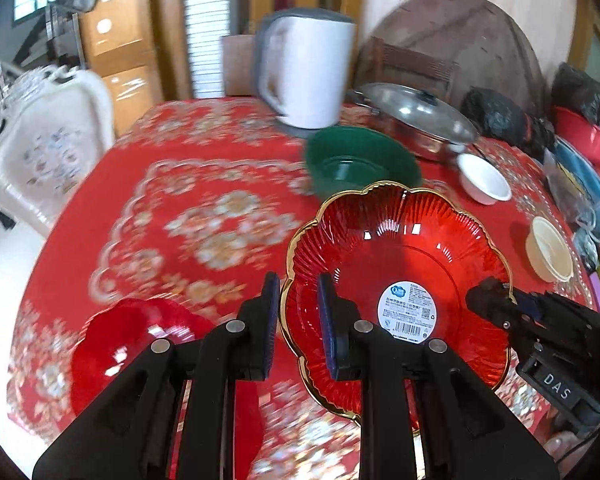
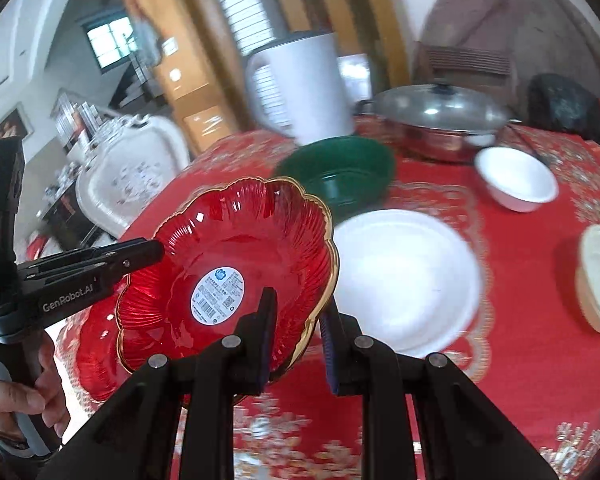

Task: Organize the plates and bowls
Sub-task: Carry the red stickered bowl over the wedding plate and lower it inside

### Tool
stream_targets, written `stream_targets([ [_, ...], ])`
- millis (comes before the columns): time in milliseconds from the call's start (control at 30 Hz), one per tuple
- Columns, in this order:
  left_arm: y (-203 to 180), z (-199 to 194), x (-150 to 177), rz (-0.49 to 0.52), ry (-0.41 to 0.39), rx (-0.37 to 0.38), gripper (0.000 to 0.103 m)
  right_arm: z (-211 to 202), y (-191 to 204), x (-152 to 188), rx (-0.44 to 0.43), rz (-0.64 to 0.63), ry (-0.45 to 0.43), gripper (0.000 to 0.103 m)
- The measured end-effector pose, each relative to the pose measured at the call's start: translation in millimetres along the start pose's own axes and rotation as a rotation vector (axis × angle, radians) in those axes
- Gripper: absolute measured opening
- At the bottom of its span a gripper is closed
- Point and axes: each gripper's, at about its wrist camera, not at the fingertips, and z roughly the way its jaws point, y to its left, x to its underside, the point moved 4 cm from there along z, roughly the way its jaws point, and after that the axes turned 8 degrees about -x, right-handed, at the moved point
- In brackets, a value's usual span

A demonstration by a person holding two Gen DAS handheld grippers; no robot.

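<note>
Red gold-rimmed bowl (image 1: 396, 280) pinched by its rim at both sides, between closed left gripper (image 1: 298, 320) and right gripper (image 2: 296, 330) pads; white plate (image 2: 404, 280) just beyond right jaws.

Under everything I see a red tablecloth with white and gold floral patterns (image 1: 204, 216) covering the table. At the far side stands a tall white electric kettle with a grey lid (image 1: 306, 68), and to its right a stainless steel pot with a domed metal lid (image 1: 420, 114). A large round wooden board (image 1: 460, 40) leans against the wall behind that pot. Off the table's left edge is a white ornate chair with floral upholstery (image 1: 48, 152). Stacked cardboard boxes (image 1: 116, 52) stand further back.
</note>
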Motion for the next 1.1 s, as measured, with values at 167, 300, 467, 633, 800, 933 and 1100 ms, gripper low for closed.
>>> stream_targets([
  [167,53,-17,26,-0.076,-0.004,-0.042,0.019,22,40,4,-0.046,-0.064,0.041,0.02],
  [300,89,-22,52,-0.135,0.013,-0.073,0.019,42,72,9,-0.084,-0.119,0.08,0.02],
  [467,121,-14,81,-0.206,0.043,-0.104,0.019,72,107,17,-0.108,-0.181,0.128,0.021],
  [633,140,-2,102,-0.261,0.075,-0.121,0.019,101,129,27,-0.096,-0.24,0.191,0.022],
  [800,151,8,117,-0.283,0.092,-0.134,0.019,119,138,38,-0.081,-0.269,0.237,0.023],
  [933,157,14,125,-0.297,0.1,-0.151,0.019,127,150,45,-0.07,-0.299,0.259,0.024],
  [1100,161,21,129,-0.296,0.096,-0.188,0.019,137,156,52,-0.053,-0.321,0.291,0.024],
])
